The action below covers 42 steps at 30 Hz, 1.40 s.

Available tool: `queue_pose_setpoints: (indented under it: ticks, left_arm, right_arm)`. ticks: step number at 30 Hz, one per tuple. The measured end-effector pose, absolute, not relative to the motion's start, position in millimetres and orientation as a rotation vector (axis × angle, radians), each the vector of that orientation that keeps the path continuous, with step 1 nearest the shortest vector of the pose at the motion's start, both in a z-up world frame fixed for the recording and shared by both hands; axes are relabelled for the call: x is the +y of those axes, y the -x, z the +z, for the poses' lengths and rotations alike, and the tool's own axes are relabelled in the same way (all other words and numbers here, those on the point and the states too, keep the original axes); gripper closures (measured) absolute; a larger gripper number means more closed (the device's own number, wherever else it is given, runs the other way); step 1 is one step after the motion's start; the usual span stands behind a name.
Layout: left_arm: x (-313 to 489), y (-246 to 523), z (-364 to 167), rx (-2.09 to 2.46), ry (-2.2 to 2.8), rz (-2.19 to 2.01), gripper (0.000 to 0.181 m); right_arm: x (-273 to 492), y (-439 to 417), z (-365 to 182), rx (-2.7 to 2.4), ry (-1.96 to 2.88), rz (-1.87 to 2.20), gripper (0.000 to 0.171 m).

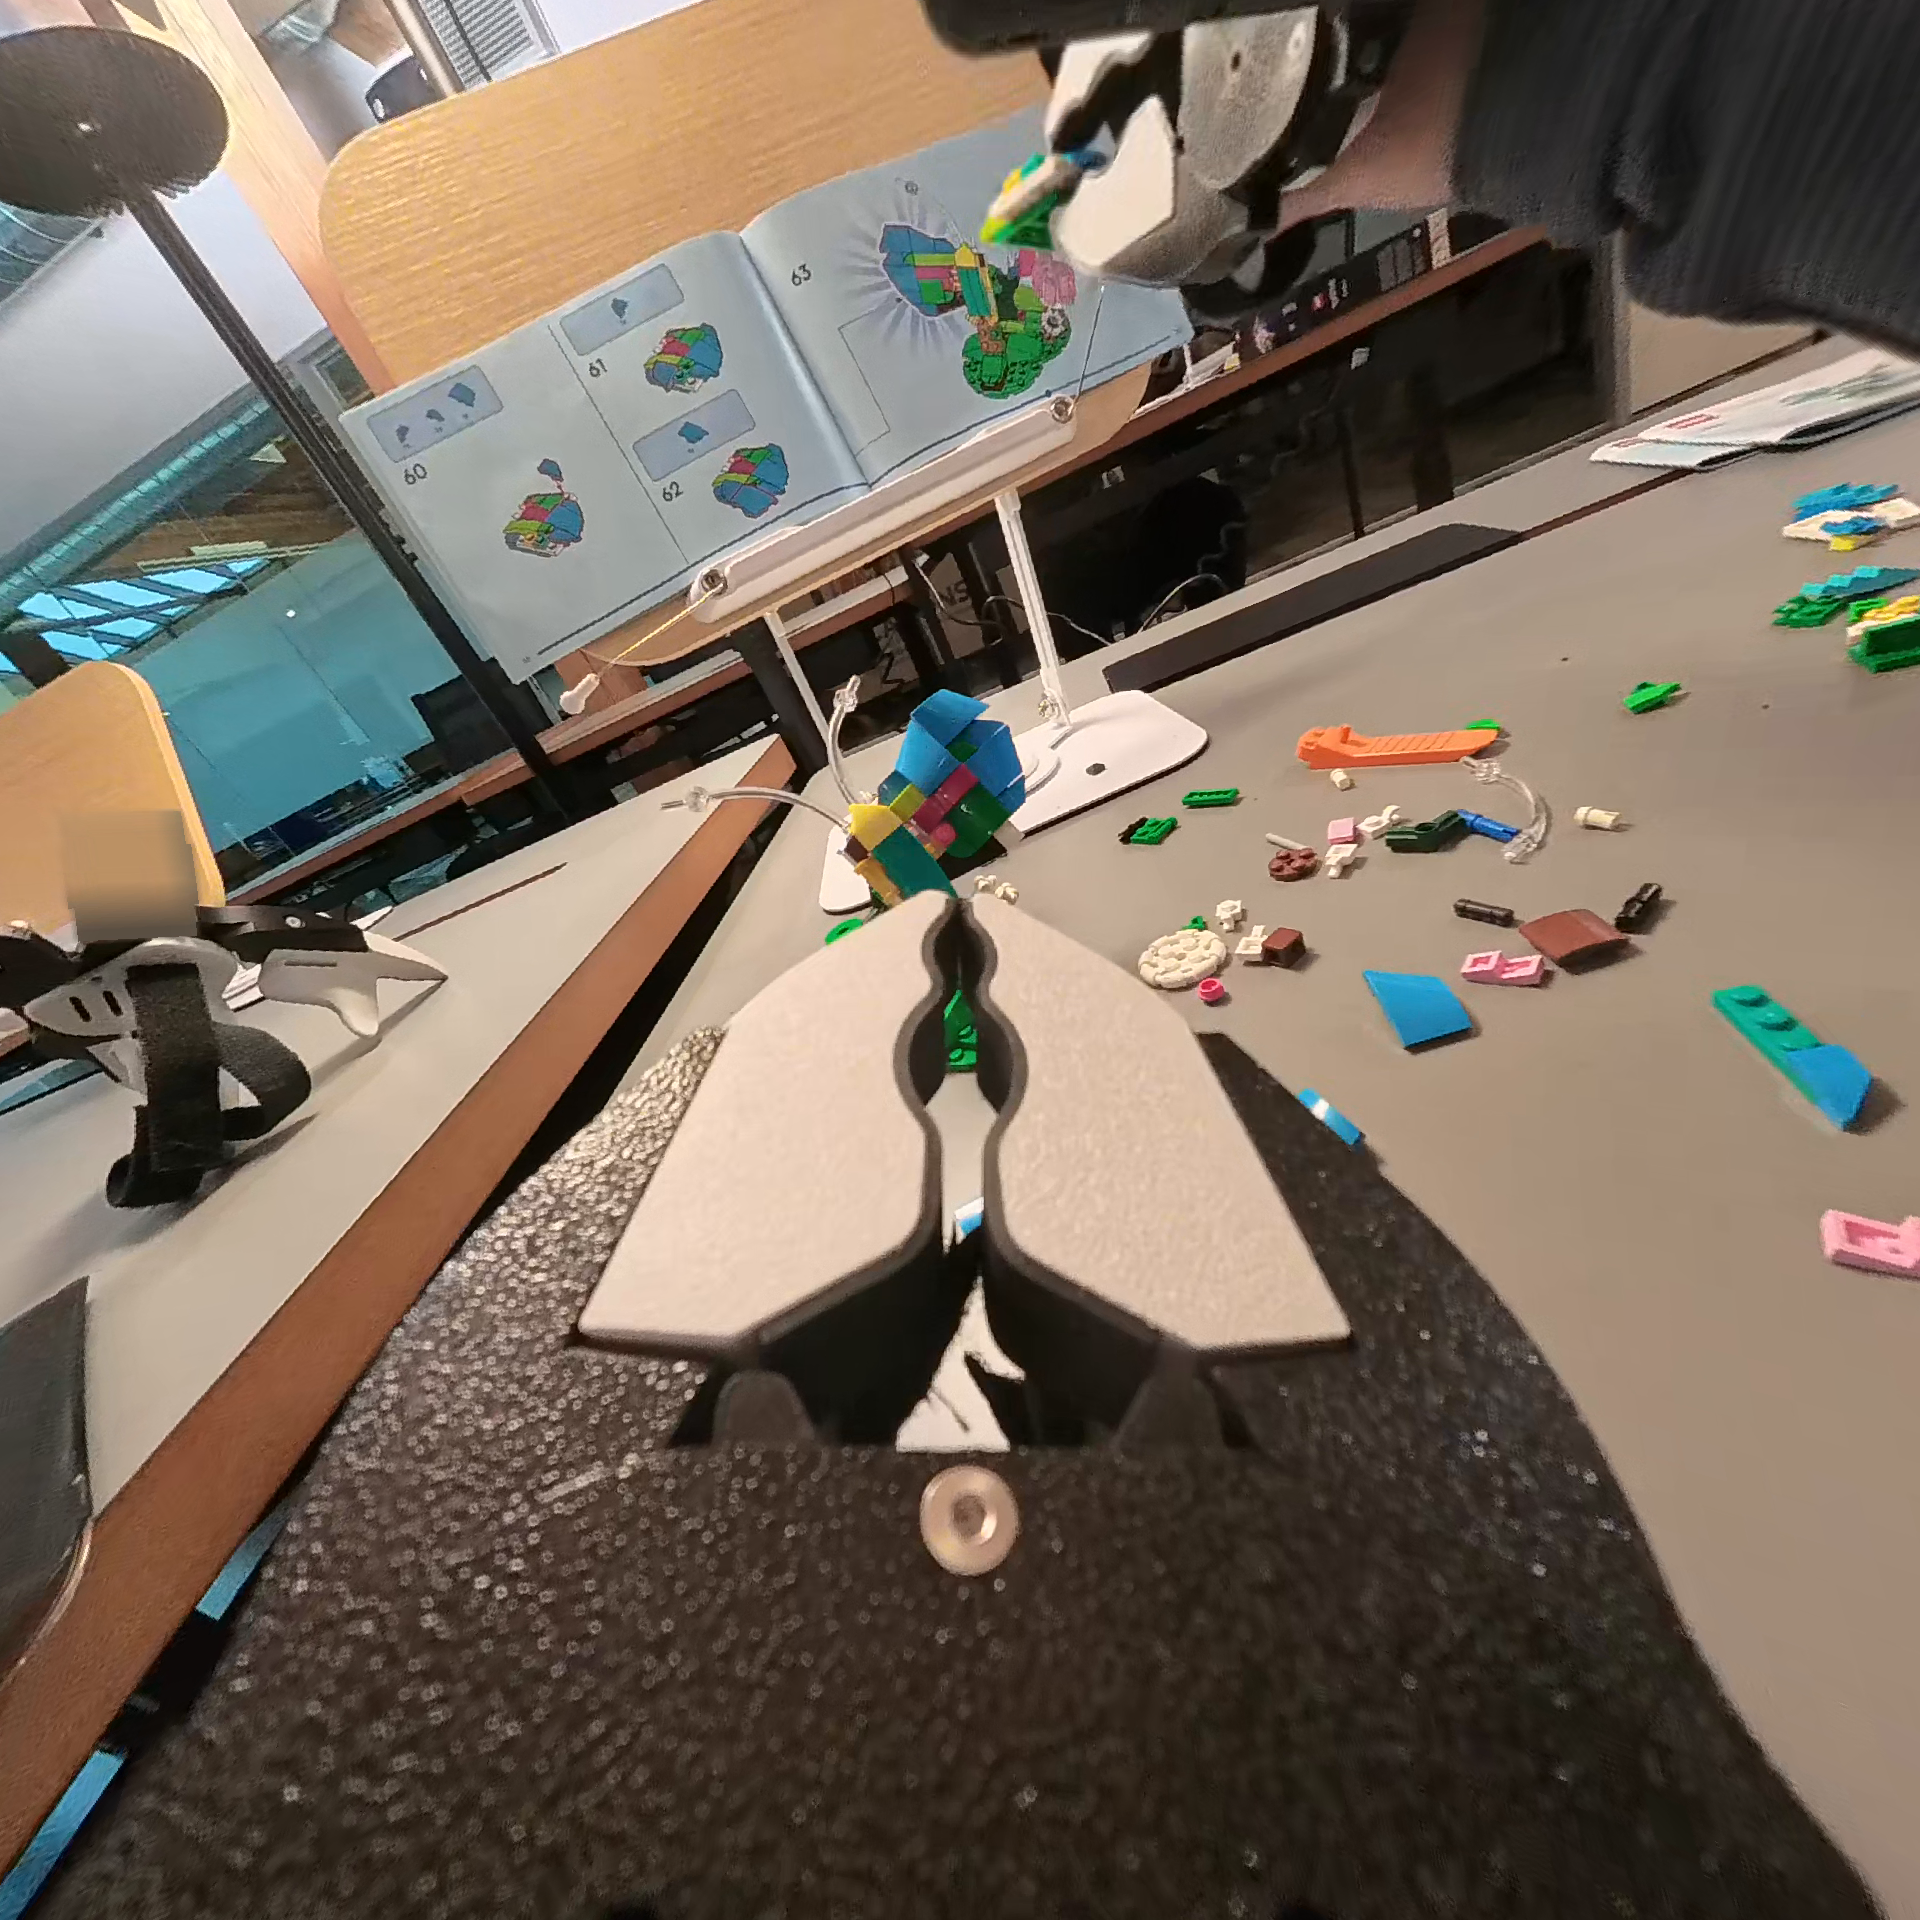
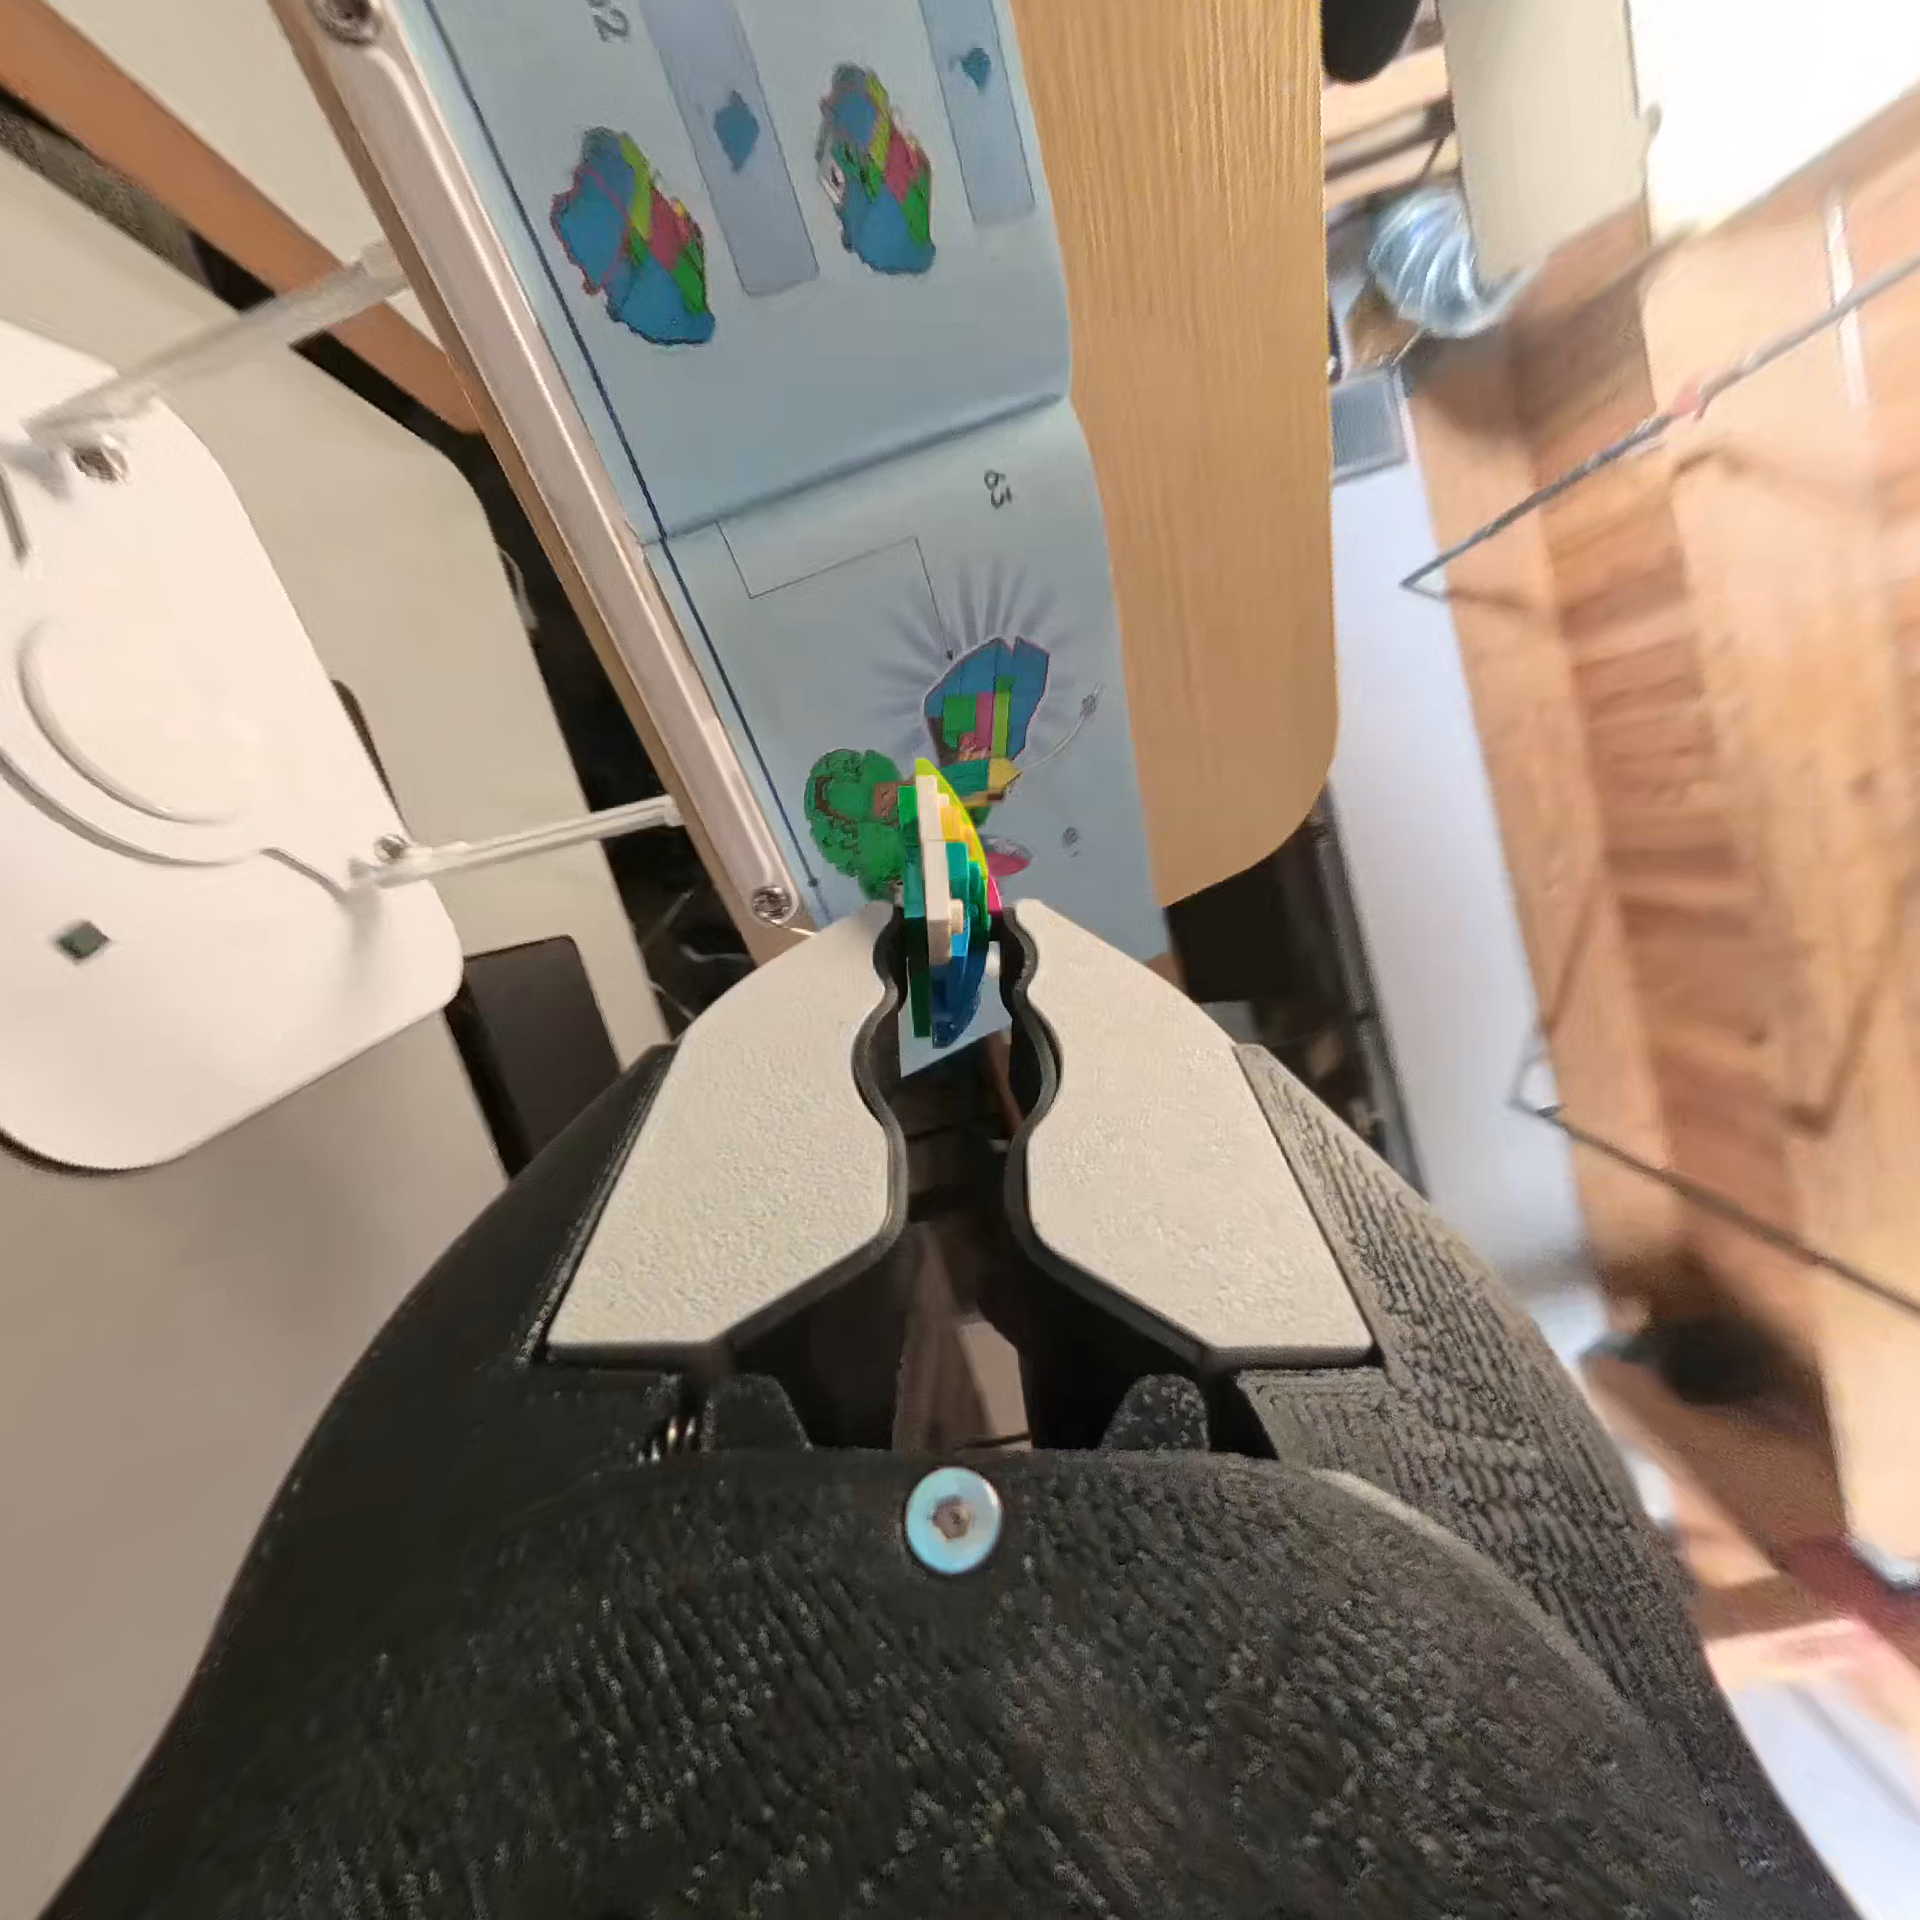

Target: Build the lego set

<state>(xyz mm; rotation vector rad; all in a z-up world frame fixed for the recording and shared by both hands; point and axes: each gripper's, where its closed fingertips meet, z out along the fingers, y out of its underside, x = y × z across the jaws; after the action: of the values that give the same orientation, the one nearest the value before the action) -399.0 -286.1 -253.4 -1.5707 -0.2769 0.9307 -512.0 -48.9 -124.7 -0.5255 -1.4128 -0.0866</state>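
1. Grey table (image 1: 1558, 1351): loose coloured plastic bricks (image 1: 1455, 935) scattered towards its far right corner, so plenty left.
2. Blue multicoloured butterfly body (image 1: 940, 800) by far edge: one wing on.
3. Right tongs (image 2: 951, 920) clamp the layered green-white-blue second wing (image 2: 940, 894) aloft, unattached.
4. Left tongs (image 1: 961, 914) clenched, empty.

Even indoor light, soft short shadows under loose bricks (image 1: 1413, 1008) right of left gripper (image 1: 961, 914). Fisheye bends edges in both views. Right wrist view: heavy motion blur right of right gripper (image 2: 951, 925), instruction booklet (image 2: 883, 436) ahead soft.
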Motion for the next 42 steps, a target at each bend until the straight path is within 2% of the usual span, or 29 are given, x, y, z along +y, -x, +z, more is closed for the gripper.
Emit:
queue_pose_setpoints:
  ticks: [8,16,27,42]
  left_arm:
    - [-285,399,-254,-0.270,1.575,0.925,0.181]
    - [-283,397,-257,-0.251,1.597,0.936,0.181]
    - [-282,396,-259,-0.230,1.613,0.956,0.181]
    - [-282,395,-258,-0.228,1.605,0.959,0.181]
  right_arm:
    - [-79,447,-184,-1.609,0.320,-0.015,0.157]
    - [-85,368,-227,-1.618,0.403,0.131,0.157]
    - [-102,357,-235,-1.319,0.405,0.320,0.157]
    - [-113,361,-257,-1.385,0.329,0.354,0.157]
